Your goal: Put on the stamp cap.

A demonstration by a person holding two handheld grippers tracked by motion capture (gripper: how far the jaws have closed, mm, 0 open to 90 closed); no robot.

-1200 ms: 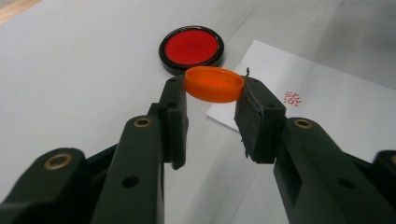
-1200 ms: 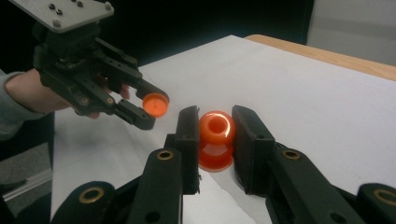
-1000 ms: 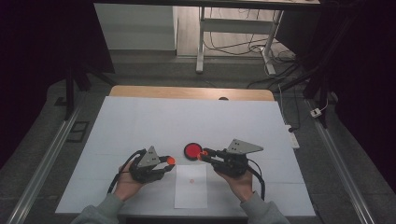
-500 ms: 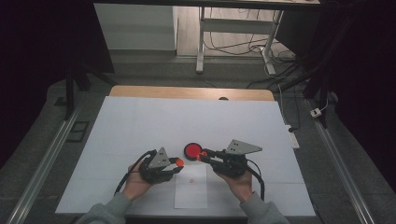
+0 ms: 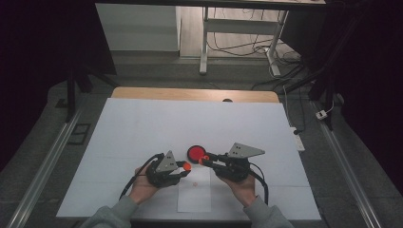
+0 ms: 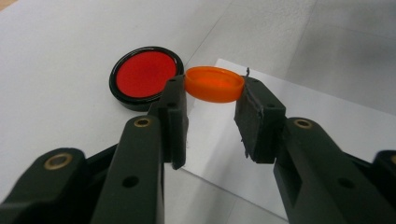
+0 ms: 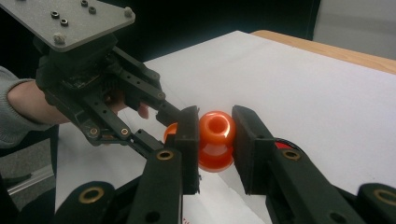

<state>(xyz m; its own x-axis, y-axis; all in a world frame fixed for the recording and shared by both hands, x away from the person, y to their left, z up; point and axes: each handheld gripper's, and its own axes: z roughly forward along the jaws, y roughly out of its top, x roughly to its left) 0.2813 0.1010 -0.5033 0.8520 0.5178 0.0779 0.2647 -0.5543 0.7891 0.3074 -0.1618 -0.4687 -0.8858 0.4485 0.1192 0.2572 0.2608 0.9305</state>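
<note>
White table first, then the red disc lying on it. Left claw is clamped on the orange cap, right claw on the small orange bottle, both above the paper. Misaligned, the cap might cross-thread or pop free

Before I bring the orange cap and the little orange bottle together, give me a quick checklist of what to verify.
1. Left gripper shut on the orange cap: ok, pinched at its rim by both jaws.
2. Right gripper shut on the orange bottle: ok.
3. Bottle mouth unobstructed: ok, the opening shows in the right gripper view.
4. Cap's open side turned toward the bottle mouth: cannot tell.
5. Round red-and-black lid out of the way: ok, it lies flat on the white table cover, behind the grippers.
6. Cap and bottle lined up: cannot tell; close together, apart.
</note>
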